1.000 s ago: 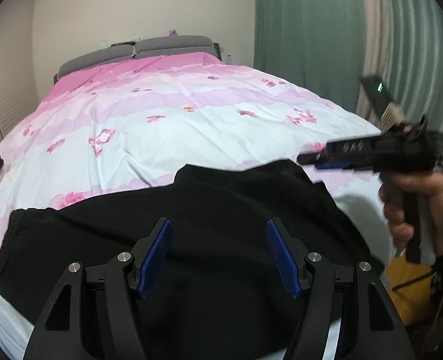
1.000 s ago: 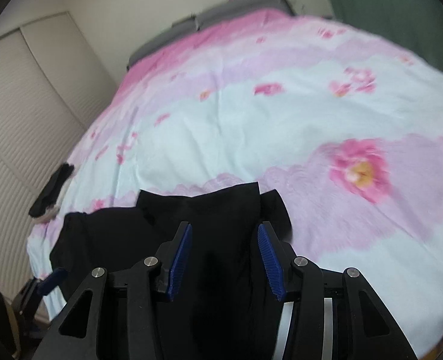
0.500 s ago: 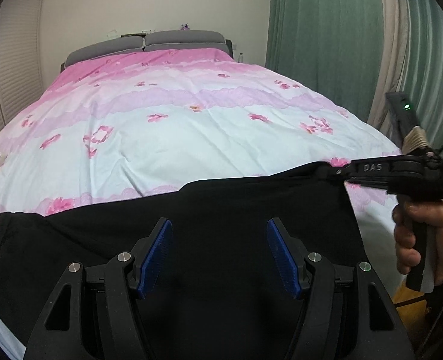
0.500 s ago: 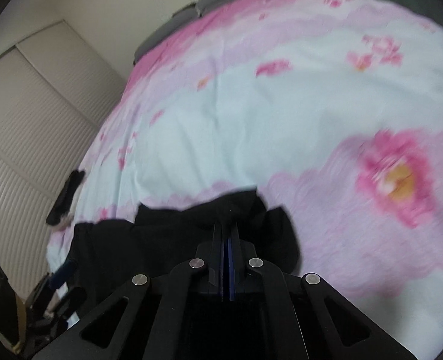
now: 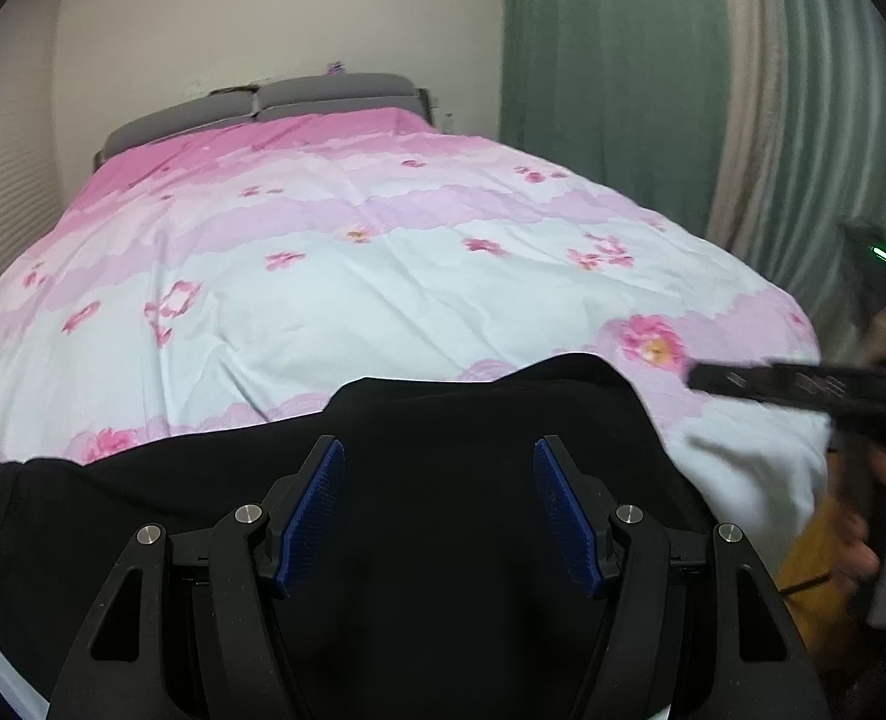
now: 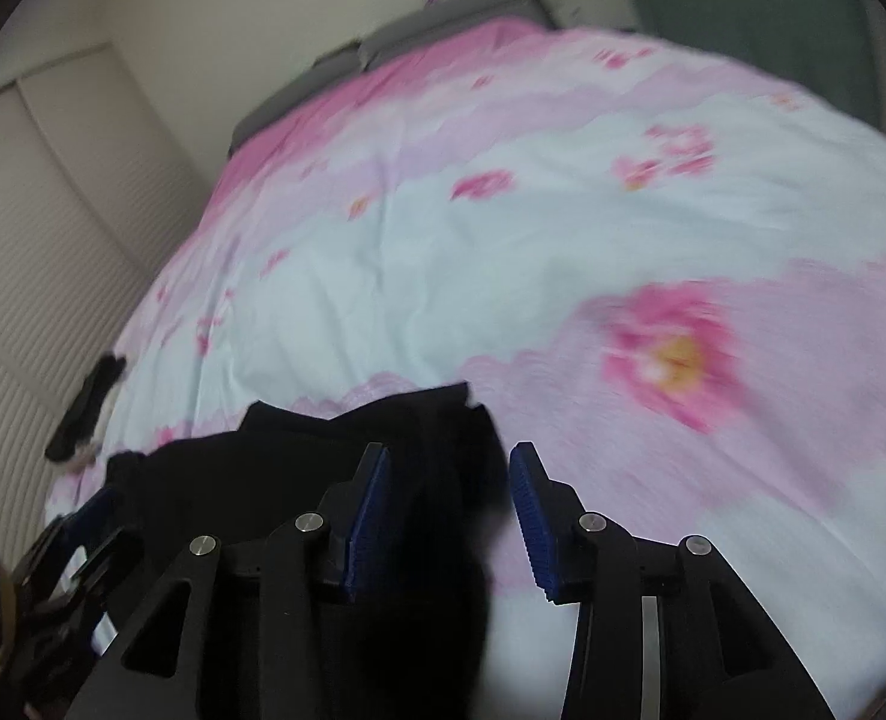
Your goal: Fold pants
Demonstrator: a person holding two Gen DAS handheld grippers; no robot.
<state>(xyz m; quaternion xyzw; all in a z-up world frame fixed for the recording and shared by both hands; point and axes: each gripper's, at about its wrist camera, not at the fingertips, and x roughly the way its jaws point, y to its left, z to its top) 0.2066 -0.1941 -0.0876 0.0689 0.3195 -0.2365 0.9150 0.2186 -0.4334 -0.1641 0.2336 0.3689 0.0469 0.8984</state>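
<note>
1. Along the near edge of the bed (image 5: 383, 276), black pants (image 5: 443, 456) are lying spread across the pink-flowered duvet, reaching from the left edge toward the right corner.
2. Over the middle of the pants, the left gripper (image 5: 437, 510) is hovering with its jaws standing wide apart and nothing between the blue pads (image 5: 314, 516).
3. Beyond the right end of the pants, the left wrist view is showing the right gripper (image 5: 803, 387) from the side as a blurred dark bar with a hand (image 5: 875, 516) under it; that view is not showing how its jaws stand.
4. From its own camera, the right gripper (image 6: 449, 504) is showing its jaws parted, with a bunched end of the pants (image 6: 323, 450) lying between and beneath the pads (image 6: 371, 516); whether they are touching the cloth cannot be told, since the view is blurred.
5. At the bed's left edge, the right wrist view is showing a dark object (image 6: 86, 399) more fully, and the left gripper (image 6: 77, 534) at the lower left.
6. Behind the bed, the left wrist view alone is clearly showing a grey headboard (image 5: 263, 108) and green curtains (image 5: 611, 72).
</note>
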